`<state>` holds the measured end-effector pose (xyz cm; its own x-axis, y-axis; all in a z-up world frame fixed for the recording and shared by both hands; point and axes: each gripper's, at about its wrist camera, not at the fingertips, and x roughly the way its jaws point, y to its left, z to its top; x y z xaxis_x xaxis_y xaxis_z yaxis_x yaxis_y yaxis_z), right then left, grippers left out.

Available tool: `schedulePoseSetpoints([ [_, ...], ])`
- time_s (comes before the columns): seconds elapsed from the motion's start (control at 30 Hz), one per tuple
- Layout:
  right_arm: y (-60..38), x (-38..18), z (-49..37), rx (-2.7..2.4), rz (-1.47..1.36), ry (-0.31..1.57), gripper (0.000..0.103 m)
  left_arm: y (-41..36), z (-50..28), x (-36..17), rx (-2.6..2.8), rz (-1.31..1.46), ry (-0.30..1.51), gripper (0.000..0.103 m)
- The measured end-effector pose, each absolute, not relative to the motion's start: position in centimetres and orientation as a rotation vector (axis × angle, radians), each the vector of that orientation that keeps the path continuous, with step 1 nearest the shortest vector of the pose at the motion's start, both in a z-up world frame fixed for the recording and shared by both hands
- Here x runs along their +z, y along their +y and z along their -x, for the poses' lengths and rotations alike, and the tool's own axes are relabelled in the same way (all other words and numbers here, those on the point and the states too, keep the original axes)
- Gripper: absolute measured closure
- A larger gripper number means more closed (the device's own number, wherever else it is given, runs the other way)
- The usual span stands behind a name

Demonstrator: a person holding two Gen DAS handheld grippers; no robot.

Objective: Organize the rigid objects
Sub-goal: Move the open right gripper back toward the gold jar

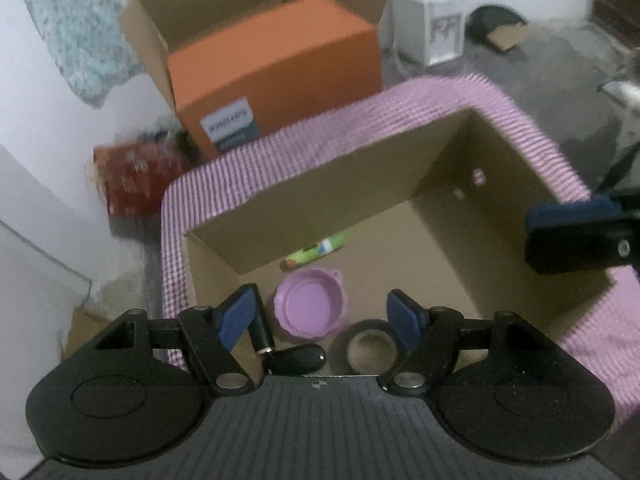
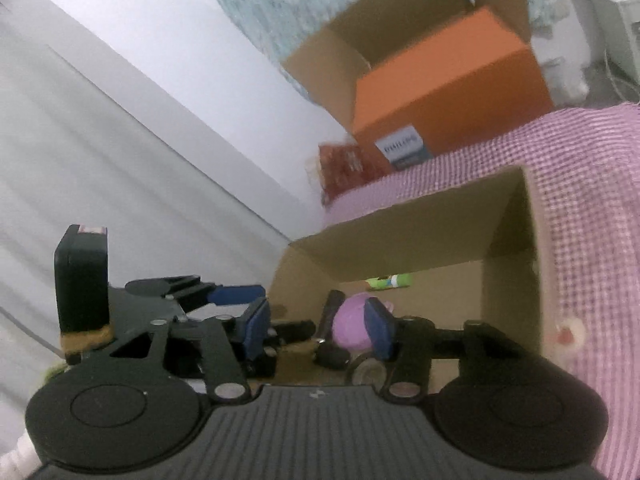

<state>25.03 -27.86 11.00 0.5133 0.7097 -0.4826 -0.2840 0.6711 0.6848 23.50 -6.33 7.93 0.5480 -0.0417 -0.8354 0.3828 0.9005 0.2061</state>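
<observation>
Left claw point(image 1: 320, 316), right claw point(image 2: 316, 320) agape

Bowl point(image 1: 310, 309), tape roll point(image 1: 370, 350) and tube point(image 1: 316, 249) inside box point(image 1: 320, 184) — tube farthest back

left gripper point(image 1: 322, 318): black linkages, blue pads, silver pivot bolts, ribbed grey base | right gripper point(image 2: 316, 326): same build, lower centre of frame

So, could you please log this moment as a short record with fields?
container: cardboard box with pink checked cloth over its rim
contents: purple bowl, tape roll, black-handled tool, green packet
left gripper: fingers open, empty, above the box
right gripper: fingers open, empty
behind: orange box inside an open carton
</observation>
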Motion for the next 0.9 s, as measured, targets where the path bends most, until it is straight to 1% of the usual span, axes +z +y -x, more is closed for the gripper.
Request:
schedulePoseSetpoints([
  [0.2, -30.4, 11.5, -17.8, 0.595, -0.618, 0.742, 0.047, -6.4, -17.2, 10.8, -0.332, -0.367, 0.843, 0.029],
  [0.33, -31.5, 11.0, -13.7, 0.545, -0.646, 0.700, 0.047, -6.4, -12.8, 10.4, -0.373, -0.341, 0.788, 0.026],
  [0.43, -31.9, 10.3, -11.5, 0.514, -0.663, 0.694, 0.047, -6.6, -10.1, 8.2, -0.399, -0.317, 0.808, 0.025],
  [0.6, -32.5, 8.6, -9.4, 0.482, -0.689, 0.722, 0.047, -6.7, -7.7, 4.3, -0.394, -0.280, 0.864, 0.025],
  [0.77, -32.0, 7.0, -8.3, 0.460, -0.673, 0.769, 0.047, -8.1, -5.7, 0.9, -0.335, -0.353, 0.829, 0.025],
  [0.9, -31.2, 5.9, -8.3, 0.464, -0.658, 0.814, 0.047, -9.1, -5.3, -1.3, -0.329, -0.359, 0.830, 0.025],
])
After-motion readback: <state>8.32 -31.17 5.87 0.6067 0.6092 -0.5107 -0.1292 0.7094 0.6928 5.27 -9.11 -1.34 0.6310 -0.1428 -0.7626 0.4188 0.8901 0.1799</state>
